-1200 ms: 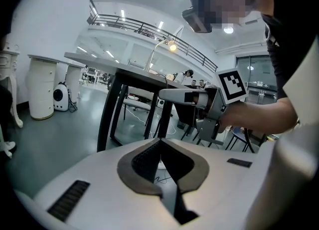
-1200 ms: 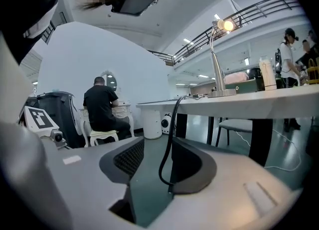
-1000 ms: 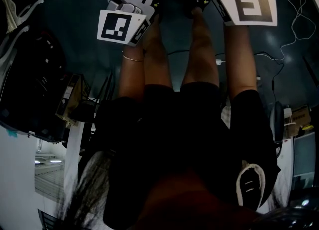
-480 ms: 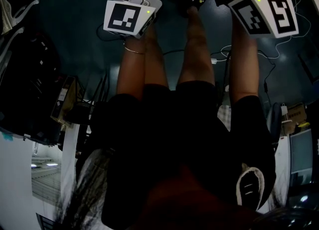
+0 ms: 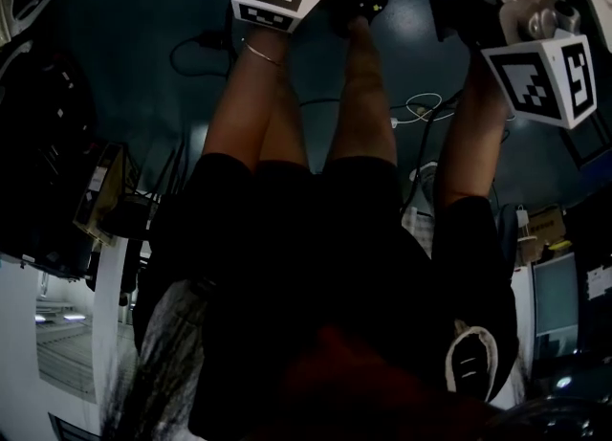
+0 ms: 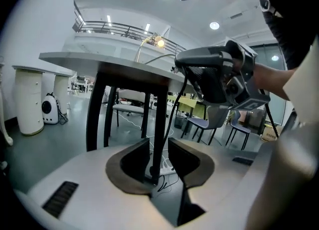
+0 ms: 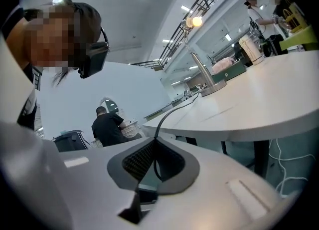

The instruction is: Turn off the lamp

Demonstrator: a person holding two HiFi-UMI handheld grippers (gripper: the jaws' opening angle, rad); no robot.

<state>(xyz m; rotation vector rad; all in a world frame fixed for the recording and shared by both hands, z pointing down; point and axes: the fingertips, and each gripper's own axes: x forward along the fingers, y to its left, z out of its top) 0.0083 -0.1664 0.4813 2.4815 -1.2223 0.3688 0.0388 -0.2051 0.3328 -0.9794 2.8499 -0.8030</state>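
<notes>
- A slim gooseneck desk lamp (image 7: 200, 67) with a round metal base stands on the white tabletop (image 7: 269, 99), set back from the near edge. Its bulb is glowing.
- A thin black cable (image 7: 175, 108) runs from the lamp's base across the tabletop and drops over the edge.
- The right claw (image 7: 155, 139) has just been closing. Its jaws now meet at the tips and pinch that cable just off the tabletop's edge.
- The left claw (image 6: 158, 146) is spread, with nothing between its jaws. It sits lower, facing the tabletop's black legs (image 6: 97, 109).
- A person in a black shirt (image 7: 107, 126) stands in the background.
</notes>
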